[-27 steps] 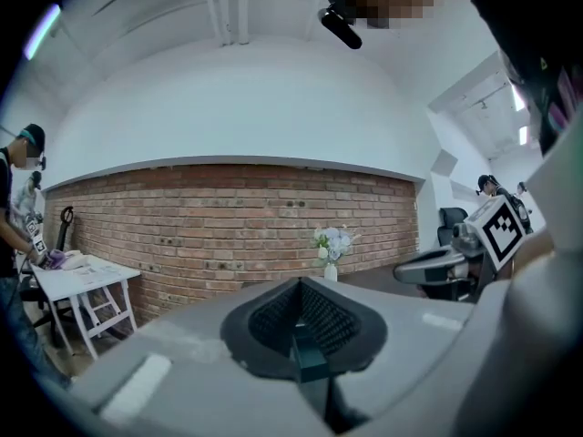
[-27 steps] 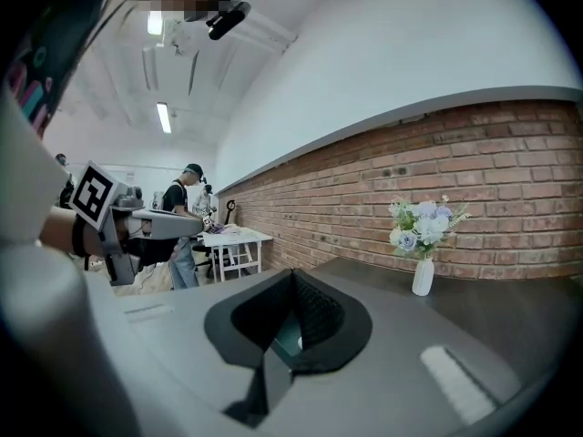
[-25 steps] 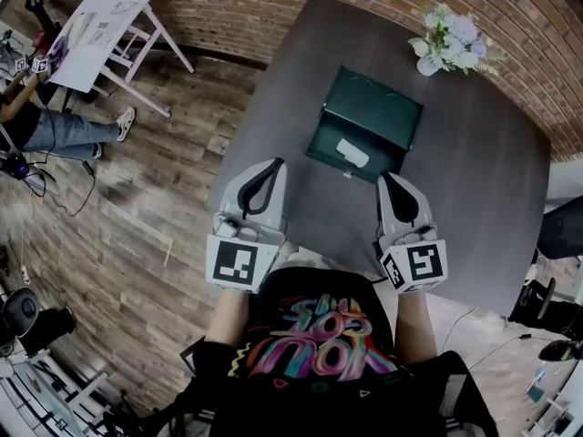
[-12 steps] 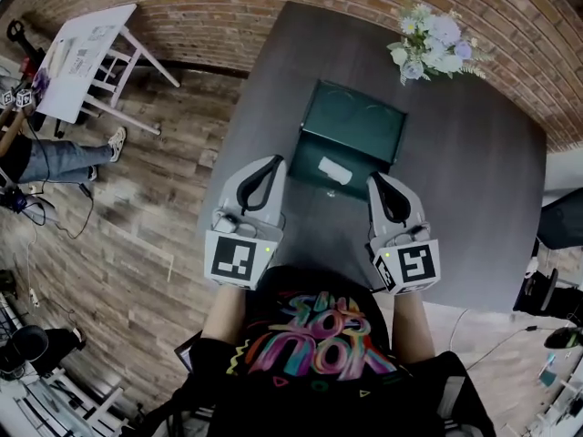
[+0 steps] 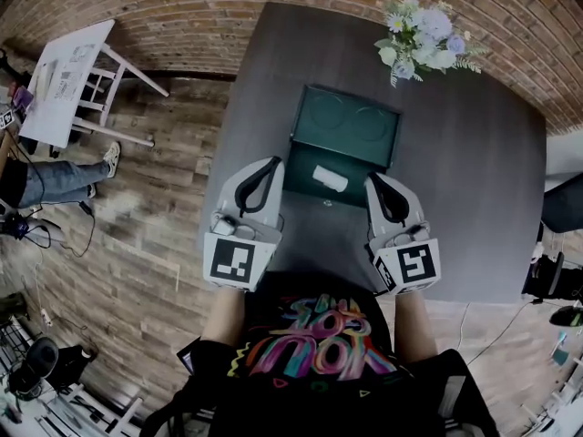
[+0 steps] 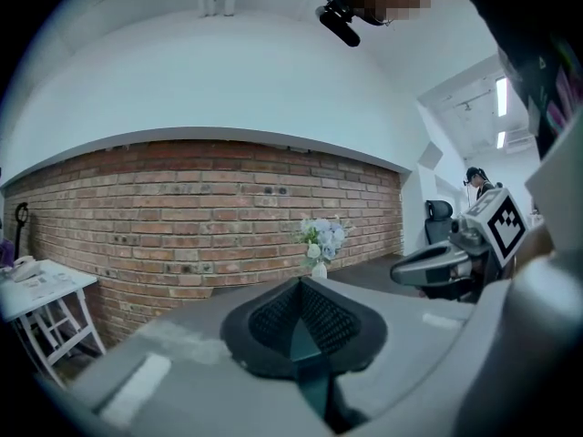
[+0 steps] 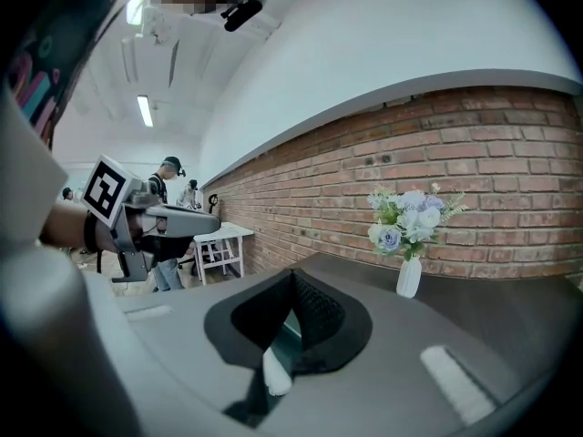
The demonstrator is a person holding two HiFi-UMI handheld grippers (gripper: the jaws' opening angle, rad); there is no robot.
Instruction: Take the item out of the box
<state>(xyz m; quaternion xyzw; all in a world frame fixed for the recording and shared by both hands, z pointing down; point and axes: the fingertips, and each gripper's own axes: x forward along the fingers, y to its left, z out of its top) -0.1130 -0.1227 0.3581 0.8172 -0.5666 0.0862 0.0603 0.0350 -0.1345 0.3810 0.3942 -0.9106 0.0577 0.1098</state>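
1. Left gripper (image 5: 274,163): jaws pressed together, nothing between them, held just left of the open green box (image 5: 351,124).
2. Right gripper (image 5: 371,179): jaws together too, empty, just beside the box's right front corner.
3. One white item (image 5: 330,178) lies inside the box near its front, untouched.
4. Count: two grippers, one box, one item, one flower vase (image 5: 424,40), one dark table (image 5: 474,180).

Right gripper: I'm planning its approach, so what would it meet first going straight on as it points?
Most likely the right side of the open green box. The white item lies inside, just left of that line. Depth is unclear.
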